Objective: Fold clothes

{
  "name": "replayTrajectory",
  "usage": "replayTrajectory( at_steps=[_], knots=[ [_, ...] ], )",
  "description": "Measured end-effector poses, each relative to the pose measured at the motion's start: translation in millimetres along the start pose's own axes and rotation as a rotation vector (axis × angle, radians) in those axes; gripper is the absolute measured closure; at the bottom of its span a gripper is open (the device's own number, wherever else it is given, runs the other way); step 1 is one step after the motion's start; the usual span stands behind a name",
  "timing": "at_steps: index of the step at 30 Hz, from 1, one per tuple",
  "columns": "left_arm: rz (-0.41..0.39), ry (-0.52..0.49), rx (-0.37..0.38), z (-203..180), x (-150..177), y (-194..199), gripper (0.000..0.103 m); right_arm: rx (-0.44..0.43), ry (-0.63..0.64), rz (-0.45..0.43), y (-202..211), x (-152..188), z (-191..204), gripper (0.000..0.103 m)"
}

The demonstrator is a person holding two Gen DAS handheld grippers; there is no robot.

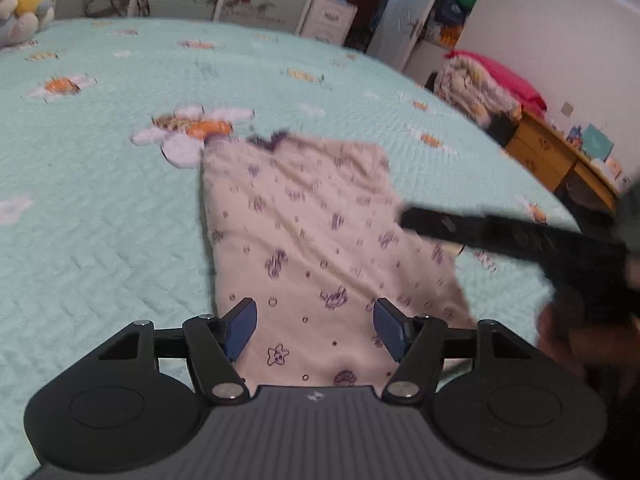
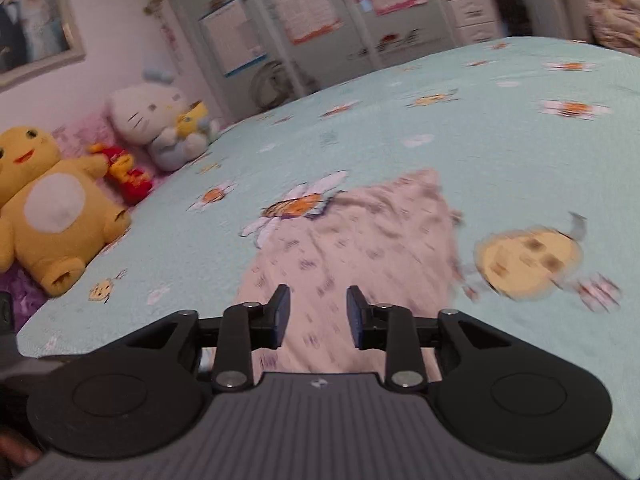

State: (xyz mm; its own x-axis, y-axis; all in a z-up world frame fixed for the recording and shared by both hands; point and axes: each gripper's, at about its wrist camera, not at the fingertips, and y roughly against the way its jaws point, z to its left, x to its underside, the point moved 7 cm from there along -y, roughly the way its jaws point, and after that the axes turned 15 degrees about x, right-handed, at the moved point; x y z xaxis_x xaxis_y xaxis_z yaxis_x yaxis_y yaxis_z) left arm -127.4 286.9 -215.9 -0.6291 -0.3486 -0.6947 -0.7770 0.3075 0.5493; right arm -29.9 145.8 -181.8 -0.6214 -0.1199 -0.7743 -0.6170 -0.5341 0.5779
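We see a pale pink cotton garment w/ purple doodle print (image 1: 320,240) lying part-folded on the mint quilted bed (image 1: 100,220). Left tool (image 1: 316,330) & right tool (image 2: 318,316) hover spread, pinching nothing. Between folds, we judge; next needs 2 fresh edge grips.

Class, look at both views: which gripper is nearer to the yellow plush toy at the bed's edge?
Left. The yellow plush toy lies off to the right gripper's left, and the left gripper works on that side.

No readable text, posters on the wardrobe doors (image 2: 304,4) too blurred to make out
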Motion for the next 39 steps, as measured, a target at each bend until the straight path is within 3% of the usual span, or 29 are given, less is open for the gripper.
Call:
replayTrajectory(
  at_steps=[3, 4, 5, 6, 8, 10, 13, 15, 17, 18, 19, 20, 22, 24, 26, 28, 29, 31, 33, 36, 39],
  knots=[
    [0.038, 0.025, -0.008, 12, 22, -5, 0.038, 0.081, -0.005, 0.087, -49, -1, -27, 0.073],
    [0.018, 0.022, -0.001, 12, 25, 2, 0.038, 0.118, -0.018, 0.097, -58, -1, -42, 0.101],
    [0.005, 0.020, 0.000, 9, 25, 9, 0.038, 0.139, -0.045, 0.099, -60, -3, -53, 0.103],
    [-0.009, 0.018, 0.002, 5, 24, 16, 0.038, 0.140, -0.071, 0.080, -52, -7, -56, 0.102],
    [-0.051, -0.024, 0.046, -5, 9, 21, 0.036, 0.122, -0.050, -0.006, -34, -21, -47, 0.071],
    [-0.066, -0.081, 0.068, -13, -11, 12, 0.030, 0.064, -0.032, -0.052, -31, -37, -29, 0.053],
    [-0.023, -0.074, 0.029, 3, -31, -22, 0.029, 0.006, -0.053, 0.030, -67, -57, -12, 0.053],
    [0.016, -0.013, 0.016, 22, -34, -41, 0.034, 0.042, -0.080, 0.129, -106, -61, -21, 0.053],
    [0.007, -0.007, 0.031, 32, -29, -39, 0.041, 0.110, -0.131, 0.185, -134, -65, -47, 0.069],
    [-0.011, 0.000, 0.033, 33, -27, -31, 0.042, 0.142, -0.165, 0.190, -143, -69, -63, 0.092],
    [-0.035, 0.014, 0.038, 34, -25, -21, 0.042, 0.164, -0.212, 0.180, -141, -74, -78, 0.097],
    [-0.066, 0.023, 0.038, 34, -25, -12, 0.041, 0.182, -0.234, 0.154, -134, -78, -85, 0.090],
    [-0.126, 0.008, 0.024, 30, -35, -6, 0.031, 0.136, -0.223, 0.093, -115, -84, -77, 0.086],
    [-0.126, -0.032, 0.030, 29, -47, -16, 0.027, 0.036, -0.199, 0.091, -109, -81, -51, 0.080],
    [-0.050, -0.033, 0.004, 39, -53, -39, 0.026, -0.011, -0.140, 0.137, -118, -73, -24, 0.069],
    [-0.019, 0.022, -0.051, 58, -49, -46, 0.030, 0.073, -0.078, 0.170, -141, -73, -27, 0.069],
    [-0.018, 0.046, -0.073, 65, -47, -45, 0.030, 0.117, -0.050, 0.185, -152, -73, -29, 0.074],
    [-0.068, 0.064, -0.064, 65, -47, -28, 0.030, 0.257, -0.134, 0.187, -160, -85, -61, 0.087],
    [-0.118, 0.082, -0.055, 65, -47, -11, 0.030, 0.263, -0.180, 0.124, -143, -97, -66, 0.084],
    [-0.146, 0.063, -0.025, 59, -59, -17, 0.030, 0.091, -0.079, 0.127, -134, -93, -20, 0.069],
    [-0.134, 0.048, -0.017, 54, -67, -32, 0.030, 0.059, 0.033, 0.168, -152, -86, 10, 0.069]
  ],
)
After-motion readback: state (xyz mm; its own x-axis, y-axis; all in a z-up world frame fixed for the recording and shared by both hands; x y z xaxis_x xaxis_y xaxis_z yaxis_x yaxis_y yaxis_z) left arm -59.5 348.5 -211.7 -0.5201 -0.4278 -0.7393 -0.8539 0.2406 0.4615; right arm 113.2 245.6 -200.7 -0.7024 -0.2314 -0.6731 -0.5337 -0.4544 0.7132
